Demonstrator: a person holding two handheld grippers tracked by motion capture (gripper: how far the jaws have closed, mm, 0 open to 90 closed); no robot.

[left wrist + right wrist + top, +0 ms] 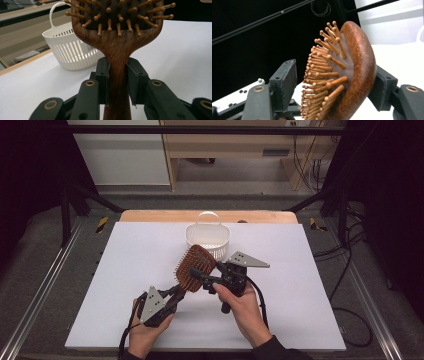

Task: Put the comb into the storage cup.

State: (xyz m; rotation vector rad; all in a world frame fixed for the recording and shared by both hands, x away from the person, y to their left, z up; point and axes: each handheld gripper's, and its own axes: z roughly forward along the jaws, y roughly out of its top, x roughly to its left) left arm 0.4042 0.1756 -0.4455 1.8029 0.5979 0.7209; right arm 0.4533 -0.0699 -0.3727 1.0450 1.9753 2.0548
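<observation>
A brown wooden hairbrush (192, 267) with wooden pins is held up above the table. My left gripper (176, 291) is shut on its handle; in the left gripper view the two pads clamp the narrow neck of the hairbrush (117, 45). My right gripper (205, 275) stands around the brush head (359, 70). One of its pads (383, 87) lies against the brush's rounded back. The other pad (287, 82) stands a little clear of the pin tips, so these jaws are open.
A white slotted basket (215, 251) with a handle stands behind the brush at the table's far middle. A white sheet (140, 270) covers the table, with a wooden edge at the back. Black frame bars rise on both sides.
</observation>
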